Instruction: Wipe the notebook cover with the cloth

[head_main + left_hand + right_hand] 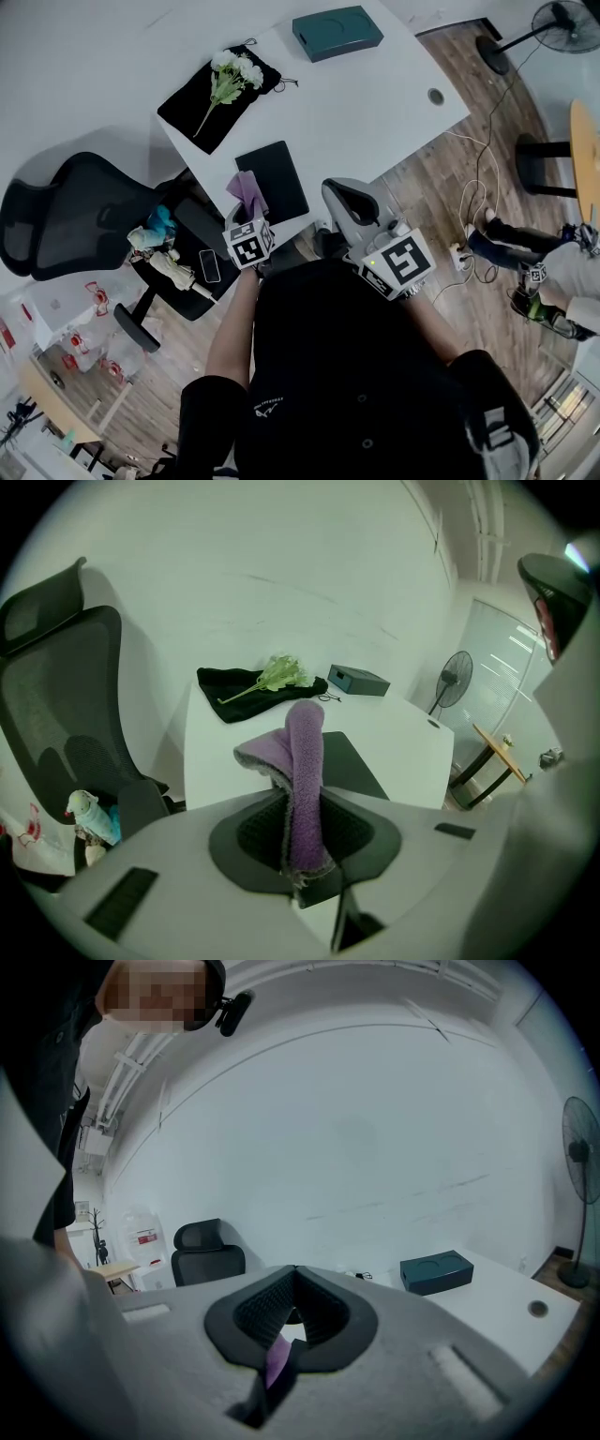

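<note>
The left gripper (302, 803) pinches a purple cloth (306, 752) between its jaws, and the cloth stands up out of them with one flap folded to the left. It is held over the near edge of the white table (375, 108), just at the near left corner of the notebook (274, 178). The right gripper (294, 1290) has its jaws pressed together with nothing between them. It hangs beside the left one at the near edge, just right of the notebook. The notebook is black and lies flat and closed by the near edge. A black bag (187, 108) with flowers (234, 73) on it lies at the far left corner. A teal box (336, 31) sits by the far edge. A chair (75, 211) stands left of the table.
</note>
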Demonstrator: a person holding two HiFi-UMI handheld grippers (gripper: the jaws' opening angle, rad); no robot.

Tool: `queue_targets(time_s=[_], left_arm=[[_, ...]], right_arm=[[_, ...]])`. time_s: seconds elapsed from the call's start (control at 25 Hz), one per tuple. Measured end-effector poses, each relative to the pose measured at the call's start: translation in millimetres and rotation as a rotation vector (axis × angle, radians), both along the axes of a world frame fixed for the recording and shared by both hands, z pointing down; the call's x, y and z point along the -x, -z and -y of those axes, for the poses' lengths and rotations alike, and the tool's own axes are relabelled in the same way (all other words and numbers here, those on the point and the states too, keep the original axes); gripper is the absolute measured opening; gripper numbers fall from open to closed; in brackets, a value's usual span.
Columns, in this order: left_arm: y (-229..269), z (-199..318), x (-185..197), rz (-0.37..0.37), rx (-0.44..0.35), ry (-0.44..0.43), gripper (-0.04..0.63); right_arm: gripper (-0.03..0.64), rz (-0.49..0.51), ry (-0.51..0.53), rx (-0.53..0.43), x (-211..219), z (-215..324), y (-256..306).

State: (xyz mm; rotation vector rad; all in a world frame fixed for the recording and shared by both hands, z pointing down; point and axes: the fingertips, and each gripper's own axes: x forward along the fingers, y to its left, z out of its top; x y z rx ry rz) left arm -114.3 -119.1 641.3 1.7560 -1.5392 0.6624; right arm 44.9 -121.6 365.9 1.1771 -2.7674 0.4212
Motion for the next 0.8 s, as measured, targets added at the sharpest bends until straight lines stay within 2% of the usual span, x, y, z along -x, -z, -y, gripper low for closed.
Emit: queue_targets(time_s=[0.32, 0.8], left_arm=[[-2, -6, -51, -0.051, 0.016, -0.089, 0.074], [-12, -16, -105, -0.091, 0.033, -0.16, 0.074]], right_arm=[[0.001, -0.006, -0.026, 0.012, -17, -1, -4], [0.002, -0.024, -0.008, 0.027, -39, -4, -13]])
